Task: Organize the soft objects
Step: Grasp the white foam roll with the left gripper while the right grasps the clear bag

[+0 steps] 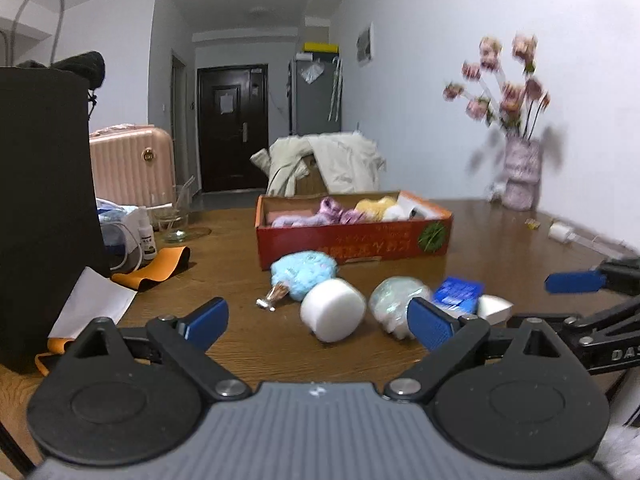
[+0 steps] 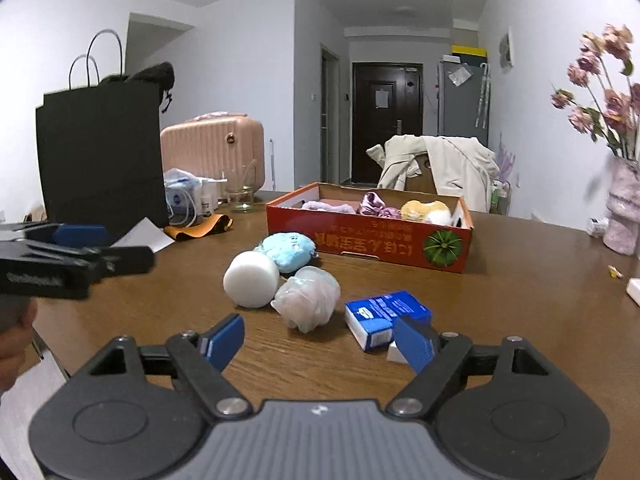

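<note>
Soft objects, loose group near the middle of the desk (image 2: 520,280): a white foam cylinder (image 2: 251,279) lying on its side, a light-blue plush toy (image 2: 289,249) touching it on the far side, and a pale mesh bath puff (image 2: 308,298) touching the cylinder on the right. Just right of the puff lies a blue carton (image 2: 386,316), with a small white box (image 1: 494,307) beside it, partly hidden behind a blue finger pad in both views. A small metal clip (image 1: 274,296) shows at the plush toy's near-left edge in the left wrist view only.

Bare wood lies between the group and both grippers, and again to the right, toward the desk's far right edge. Behind the group, apart from it, stands an open red cardboard box (image 2: 360,236); it holds a lilac cloth (image 2: 328,207), a purple satin item (image 2: 376,204) and a yellow-and-white plush (image 2: 426,211). Its near wall hides the lower contents.

Left hand-held gripper (image 1: 318,320): jaws spread wide, nothing between them, low over the desk before the cylinder. Right hand-held gripper (image 2: 320,338): jaws likewise spread and empty, facing the puff.

Left margin: a black paper bag (image 2: 100,152), an orange band (image 2: 200,230), small bottles and a glass, indistinct. Right margin: a vase of pink flowers (image 2: 622,208), blurred in the left wrist view.
</note>
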`<state>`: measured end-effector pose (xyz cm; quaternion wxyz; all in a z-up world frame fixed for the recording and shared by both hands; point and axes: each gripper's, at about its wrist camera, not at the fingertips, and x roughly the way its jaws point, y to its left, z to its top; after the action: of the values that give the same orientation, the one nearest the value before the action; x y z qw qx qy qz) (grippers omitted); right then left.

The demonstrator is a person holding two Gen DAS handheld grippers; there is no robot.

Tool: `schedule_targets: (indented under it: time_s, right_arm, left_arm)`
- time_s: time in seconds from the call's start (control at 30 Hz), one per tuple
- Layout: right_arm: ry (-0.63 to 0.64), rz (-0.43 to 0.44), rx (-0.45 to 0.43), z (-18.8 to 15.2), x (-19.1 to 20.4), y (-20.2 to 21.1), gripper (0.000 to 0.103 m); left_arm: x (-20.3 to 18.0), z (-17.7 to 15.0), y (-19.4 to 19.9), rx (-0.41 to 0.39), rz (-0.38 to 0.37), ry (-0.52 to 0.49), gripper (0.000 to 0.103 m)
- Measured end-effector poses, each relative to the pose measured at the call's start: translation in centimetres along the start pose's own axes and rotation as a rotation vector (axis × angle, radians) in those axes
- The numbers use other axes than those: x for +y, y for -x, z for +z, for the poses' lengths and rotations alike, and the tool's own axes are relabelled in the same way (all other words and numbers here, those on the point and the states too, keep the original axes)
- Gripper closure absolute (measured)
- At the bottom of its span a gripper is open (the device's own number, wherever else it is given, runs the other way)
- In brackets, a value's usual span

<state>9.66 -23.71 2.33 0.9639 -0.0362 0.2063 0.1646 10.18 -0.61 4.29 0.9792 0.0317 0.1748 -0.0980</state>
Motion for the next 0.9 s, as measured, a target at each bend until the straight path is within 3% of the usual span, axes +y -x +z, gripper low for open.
schedule_targets:
  time_s: [0.13,0.3,0.47,0.53,0.6,0.67,0.77,0.9]
  right_arm:
    - [0.019,0.026,0.025,0.6,0.2,-2.7,0.027]
    - [-0.047,0.040,0.059,1.7,-0.6,-7.1,0.034]
    - [-0.048,0.055,0.091,2.3,-0.8,-10.8,0.035]
    - [-0.047,0.063,0.102,2.5,-0.9,-12.0,0.038]
    - [-0.055,0.077,0.121,2.6,-1.1,-13.1,0.048]
    - [-0.063,0.094,0.134,2.6,-1.3,-14.0,0.056]
    - [-0.086,0.110,0.138,2.7,-1.6,-14.8,0.065]
    - [-0.092,0.118,0.142,2.6,-1.6,-15.2,0.069]
  left_arm:
    - [0.5,0.0,-3.6,0.040,-0.020,-0.010,0.009]
    - [1.4,0.9,-8.7,0.090,-0.090,0.007,0.024]
    - [2.1,1.1,-12.9,0.154,-0.136,0.013,0.025]
    - [2.6,0.8,-14.2,0.185,-0.154,0.031,0.032]
    - [3.0,0.6,-15.2,0.223,-0.187,0.059,0.057]
    - [3.5,0.3,-16.0,0.253,-0.224,0.098,0.070]
    - [4.0,0.1,-16.3,0.249,-0.230,0.135,0.072]
    - [4.2,0.2,-16.2,0.246,-0.217,0.145,0.072]
